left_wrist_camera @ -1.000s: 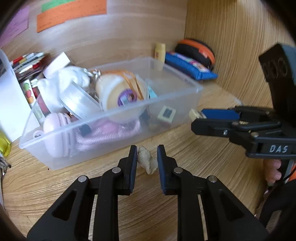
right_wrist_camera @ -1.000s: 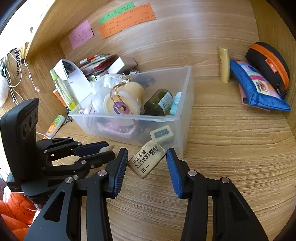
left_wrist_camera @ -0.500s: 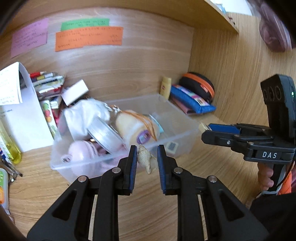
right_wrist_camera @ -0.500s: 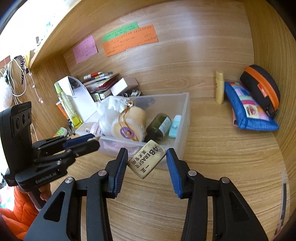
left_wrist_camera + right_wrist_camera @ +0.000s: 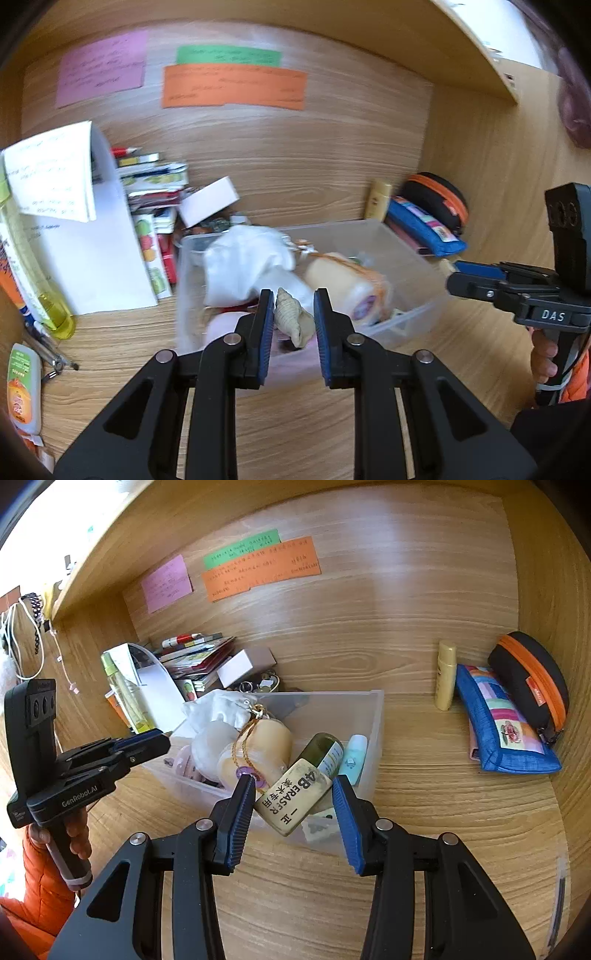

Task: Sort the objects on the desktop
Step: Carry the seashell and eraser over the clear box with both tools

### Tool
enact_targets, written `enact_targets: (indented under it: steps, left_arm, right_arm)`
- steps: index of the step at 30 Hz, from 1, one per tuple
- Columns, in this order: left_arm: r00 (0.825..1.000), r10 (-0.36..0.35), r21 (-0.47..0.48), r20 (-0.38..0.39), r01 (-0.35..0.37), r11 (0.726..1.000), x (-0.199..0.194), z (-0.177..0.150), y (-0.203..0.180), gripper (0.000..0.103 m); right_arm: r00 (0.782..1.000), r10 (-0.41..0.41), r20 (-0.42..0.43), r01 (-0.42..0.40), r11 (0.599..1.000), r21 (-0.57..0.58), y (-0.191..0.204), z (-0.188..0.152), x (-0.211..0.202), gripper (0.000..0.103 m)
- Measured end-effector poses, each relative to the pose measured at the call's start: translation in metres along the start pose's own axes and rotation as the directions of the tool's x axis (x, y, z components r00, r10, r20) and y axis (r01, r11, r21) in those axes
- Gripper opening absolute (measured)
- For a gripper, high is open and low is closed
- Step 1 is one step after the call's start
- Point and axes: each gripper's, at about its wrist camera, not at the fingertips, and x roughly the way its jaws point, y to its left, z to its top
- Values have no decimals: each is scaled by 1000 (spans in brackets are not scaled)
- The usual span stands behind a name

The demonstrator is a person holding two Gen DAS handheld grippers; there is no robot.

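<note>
Left wrist blurred: left claw (image 5: 293,320) grips shell (image 5: 291,319), right claw (image 5: 295,799) grips eraser (image 5: 293,801), bin (image 5: 373,716) contents half-hidden.

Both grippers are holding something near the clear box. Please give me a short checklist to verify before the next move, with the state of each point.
1. Left gripper shut on the seashell: ok.
2. Right gripper shut on the eraser: ok.
3. Clear box has free room at its right end: ok.
4. Seashell over the box opening: cannot tell.
5. Grippers apart from each other: ok.
</note>
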Motion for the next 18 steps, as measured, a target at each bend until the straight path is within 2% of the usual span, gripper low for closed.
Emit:
enact_targets:
  steps: [12,18]
  left_arm:
    - [999,11,-51,-47,-14,999,30,-5,26,21]
    - [999,22,-64,-38,-24,998,34,-3,32,21]
  right_arm:
    - [998,-16,-58,18,999,30,-8,7,36,40]
    - [997,-27,-66,28,1000,8,-5,9,48,40]
